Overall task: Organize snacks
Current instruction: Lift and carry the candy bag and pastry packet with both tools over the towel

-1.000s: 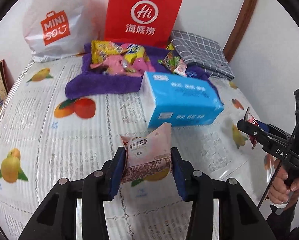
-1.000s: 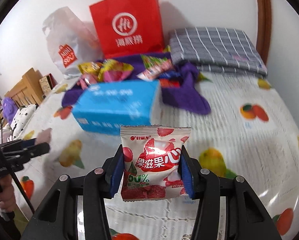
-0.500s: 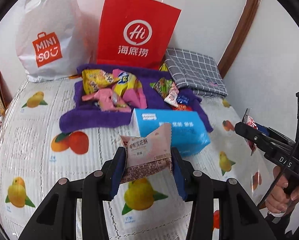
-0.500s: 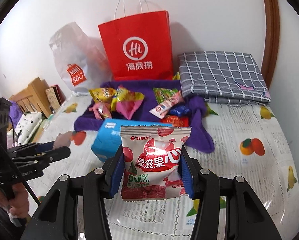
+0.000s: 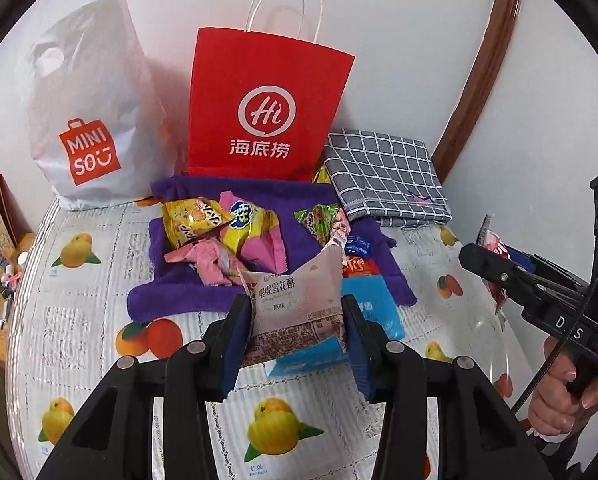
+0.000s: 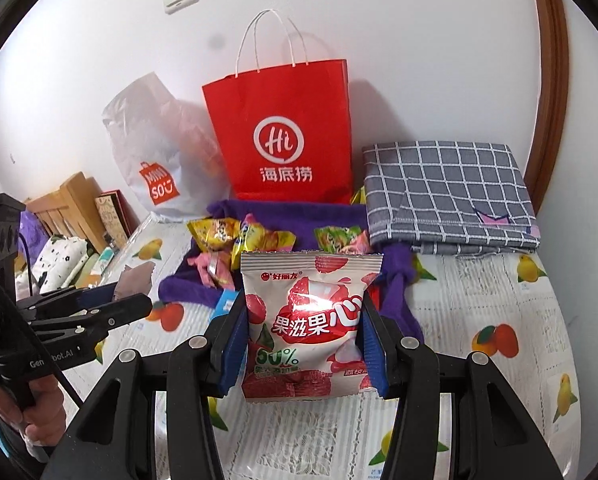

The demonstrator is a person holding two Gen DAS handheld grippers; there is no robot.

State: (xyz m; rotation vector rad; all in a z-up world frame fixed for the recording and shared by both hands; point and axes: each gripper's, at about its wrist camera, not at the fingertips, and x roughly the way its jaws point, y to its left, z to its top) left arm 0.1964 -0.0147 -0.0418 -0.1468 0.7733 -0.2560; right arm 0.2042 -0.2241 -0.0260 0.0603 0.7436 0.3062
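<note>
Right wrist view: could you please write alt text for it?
The right claw grips a red-and-white snack packet above a fruit-print cover. Behind lie loose snacks on a purple towel, then a red paper bag.

The fruit-print bed [image 5: 79, 320] carries a purple towel [image 5: 299, 208], blue tissue pack [image 5: 375, 308], folded checked cloth [image 5: 387, 172], and red bag [image 5: 267, 108] and white bag [image 5: 95, 100].

A bright red paper bag [image 5: 269, 108] with a white logo and white handles stands against a white wall. Left of it, a white plastic bag [image 5: 87, 112] bears an orange logo. Right of it lies a grey cloth [image 5: 383, 172] checked in white. Before it, a purple towel [image 5: 299, 200] rests on a white cover [image 5: 79, 320] printed with yellow and orange fruit.
</note>
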